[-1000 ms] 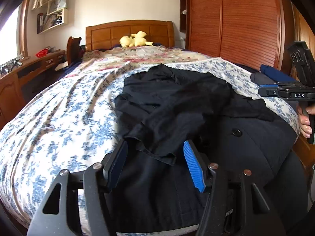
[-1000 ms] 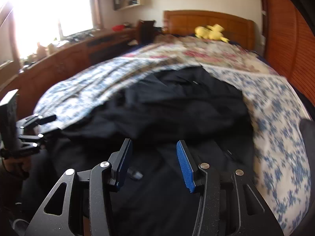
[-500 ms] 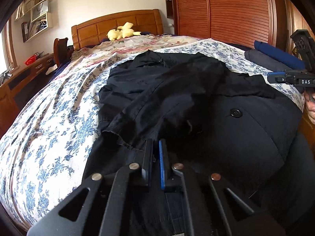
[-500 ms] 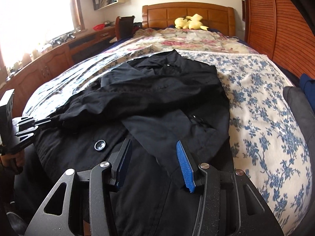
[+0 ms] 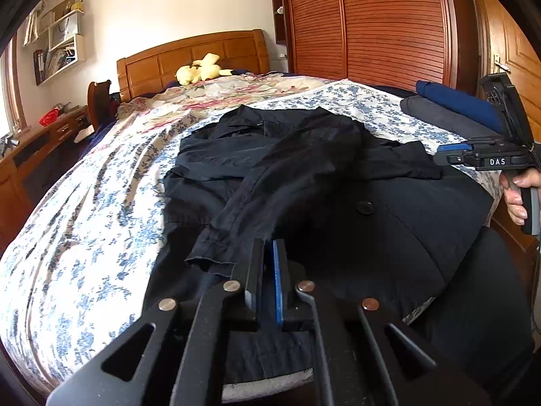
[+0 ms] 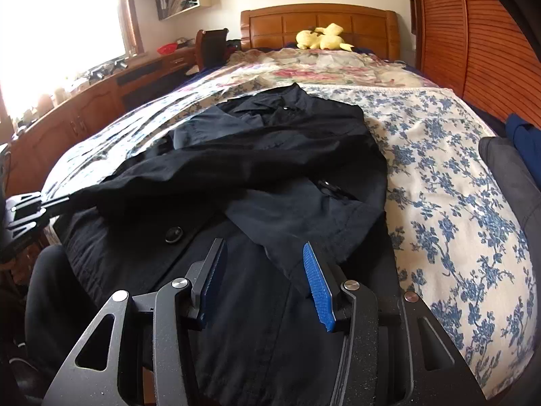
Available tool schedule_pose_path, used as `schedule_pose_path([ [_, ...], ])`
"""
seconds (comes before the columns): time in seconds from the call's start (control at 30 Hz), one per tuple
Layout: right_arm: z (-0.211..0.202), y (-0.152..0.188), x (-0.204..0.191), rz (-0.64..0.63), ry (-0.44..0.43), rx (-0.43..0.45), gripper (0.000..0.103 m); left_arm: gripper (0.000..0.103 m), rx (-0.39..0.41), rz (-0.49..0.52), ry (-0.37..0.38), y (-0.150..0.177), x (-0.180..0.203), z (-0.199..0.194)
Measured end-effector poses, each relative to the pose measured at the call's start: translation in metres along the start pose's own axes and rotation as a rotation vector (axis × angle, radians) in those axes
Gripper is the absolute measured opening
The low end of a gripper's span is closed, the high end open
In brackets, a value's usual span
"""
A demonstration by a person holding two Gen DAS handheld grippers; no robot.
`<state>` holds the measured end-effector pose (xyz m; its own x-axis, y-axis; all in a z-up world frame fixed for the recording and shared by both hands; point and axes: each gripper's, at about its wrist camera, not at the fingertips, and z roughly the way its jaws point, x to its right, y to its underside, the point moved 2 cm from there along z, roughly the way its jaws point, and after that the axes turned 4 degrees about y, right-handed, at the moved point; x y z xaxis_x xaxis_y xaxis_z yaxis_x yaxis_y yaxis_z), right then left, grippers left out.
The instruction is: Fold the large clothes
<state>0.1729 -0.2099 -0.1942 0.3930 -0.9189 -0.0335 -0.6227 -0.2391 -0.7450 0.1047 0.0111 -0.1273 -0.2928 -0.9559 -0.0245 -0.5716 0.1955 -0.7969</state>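
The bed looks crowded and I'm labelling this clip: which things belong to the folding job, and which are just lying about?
Part of the job:
black coat
left gripper, shut on a coat sleeve
right gripper, open over the coat

Lying about:
yellow plush toy
folded grey and blue clothes
floral bedspread

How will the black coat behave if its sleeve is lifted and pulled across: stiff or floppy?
Probably floppy: the black coat lies creased and draped on the floral bedspread, its sleeve cuff rumpled. Likely heavy-ish, since layers overlap thickly. With only the left gripper pinching the sleeve, the rest would likely drag and bunch.
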Motion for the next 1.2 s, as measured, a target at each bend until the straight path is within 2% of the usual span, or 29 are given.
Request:
schedule_pose_path([
  [0.17, -0.002, 0.008, 0.004, -0.003, 0.027, -0.008, 0.047, 0.014, 0.043, -0.048, -0.014, 0.003, -0.016, -0.014],
  [0.3, -0.001, 0.015, 0.011, 0.019, 0.041, -0.019, 0.047, 0.025, 0.061, -0.091, -0.028, 0.010, -0.035, -0.026],
  [0.37, 0.000, 0.019, 0.016, 0.030, 0.051, -0.027, 0.047, 0.029, 0.051, -0.103, -0.042, 0.015, -0.044, -0.028],
  [0.43, 0.001, 0.025, 0.022, 0.038, 0.060, -0.035, 0.047, 0.037, 0.038, -0.108, -0.059, 0.022, -0.054, -0.030],
  [0.57, 0.001, 0.032, 0.030, 0.050, 0.083, -0.045, 0.047, 0.045, -0.010, -0.144, -0.075, 0.036, -0.075, -0.025],
  [0.63, 0.000, 0.036, 0.036, 0.057, 0.098, -0.053, 0.047, 0.054, -0.025, -0.168, -0.085, 0.042, -0.083, -0.021],
  [0.9, 0.001, 0.048, 0.047, 0.063, 0.123, -0.081, 0.048, 0.054, -0.079, -0.238, -0.144, 0.061, -0.109, -0.005],
  [1.2, -0.009, 0.050, 0.046, 0.044, 0.171, -0.081, 0.052, 0.055, -0.102, -0.247, -0.139, 0.073, -0.115, 0.005],
])
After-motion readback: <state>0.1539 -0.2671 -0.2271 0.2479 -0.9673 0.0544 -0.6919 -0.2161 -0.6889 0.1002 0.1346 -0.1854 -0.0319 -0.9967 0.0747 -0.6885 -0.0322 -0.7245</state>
